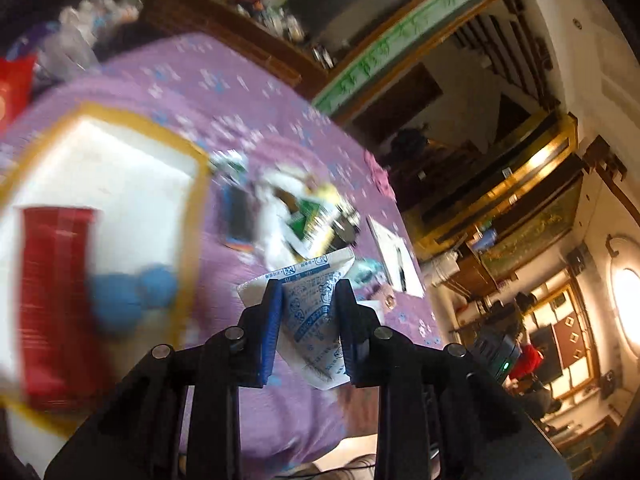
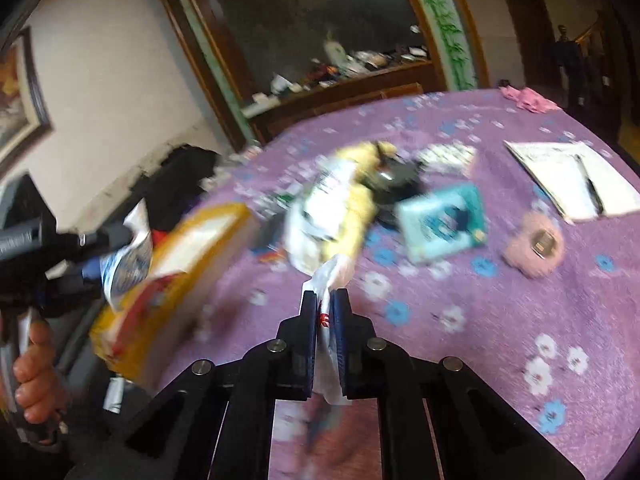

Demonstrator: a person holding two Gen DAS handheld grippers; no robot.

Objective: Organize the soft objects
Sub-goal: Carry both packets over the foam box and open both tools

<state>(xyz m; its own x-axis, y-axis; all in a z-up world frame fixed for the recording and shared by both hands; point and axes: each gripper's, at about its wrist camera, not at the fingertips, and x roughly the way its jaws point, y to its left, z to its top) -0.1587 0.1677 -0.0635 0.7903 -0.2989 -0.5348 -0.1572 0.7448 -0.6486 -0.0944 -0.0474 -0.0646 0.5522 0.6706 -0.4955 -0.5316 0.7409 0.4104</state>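
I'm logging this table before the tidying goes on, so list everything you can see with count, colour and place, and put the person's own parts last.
Tablecloth: one, purple with white and blue flowers, covers the table.
Box: one, white inside, yellow-edged, at the table's left.
Red cup: one, in the box.
Blue soft thing: one, blurred, in the box beside the cup.
Printed packet: one, white and blue, between the left pads.
Plastic bag: one, white, pinched by the right pads.
Teal pack: one, mid-table.
Pink round thing: one, right of the teal pack.
Papers: white, far right.
Pink cloth: one, far edge.
Left gripper: black, blue pads.
Right gripper: black, blue pads.
Hand: one, on the left handle.
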